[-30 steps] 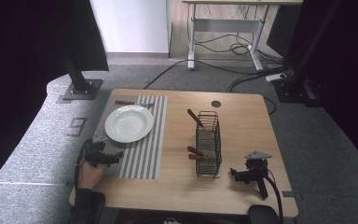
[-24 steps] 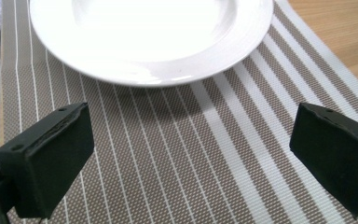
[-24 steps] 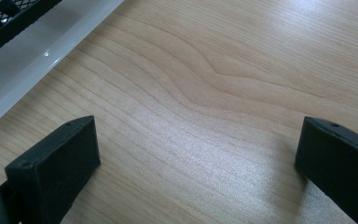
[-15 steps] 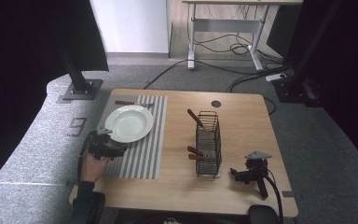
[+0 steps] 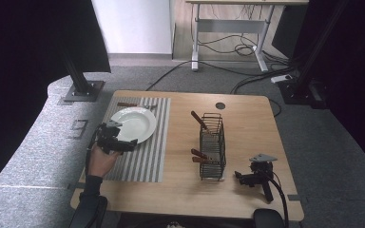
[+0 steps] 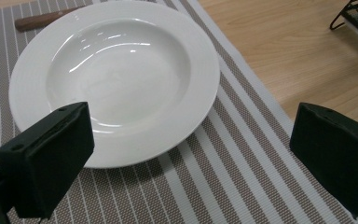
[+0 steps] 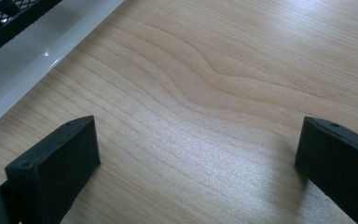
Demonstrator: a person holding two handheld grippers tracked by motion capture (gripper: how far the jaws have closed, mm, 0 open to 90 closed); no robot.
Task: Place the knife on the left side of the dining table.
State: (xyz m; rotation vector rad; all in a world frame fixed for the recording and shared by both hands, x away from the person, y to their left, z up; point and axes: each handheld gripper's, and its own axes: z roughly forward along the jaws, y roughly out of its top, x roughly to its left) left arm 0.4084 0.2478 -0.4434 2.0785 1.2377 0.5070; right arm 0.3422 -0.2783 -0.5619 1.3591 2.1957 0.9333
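Since the earlier frames the left gripper has moved farther from the near left edge, and now its jaws stand wide apart over the striped placemat, at the near rim of the white plate. At the near right, the right gripper sits on the wooden table with jaws apart, holding nothing. Farther, the black wire basket stands in the middle, and a brown-handled knife lies beyond the plate.
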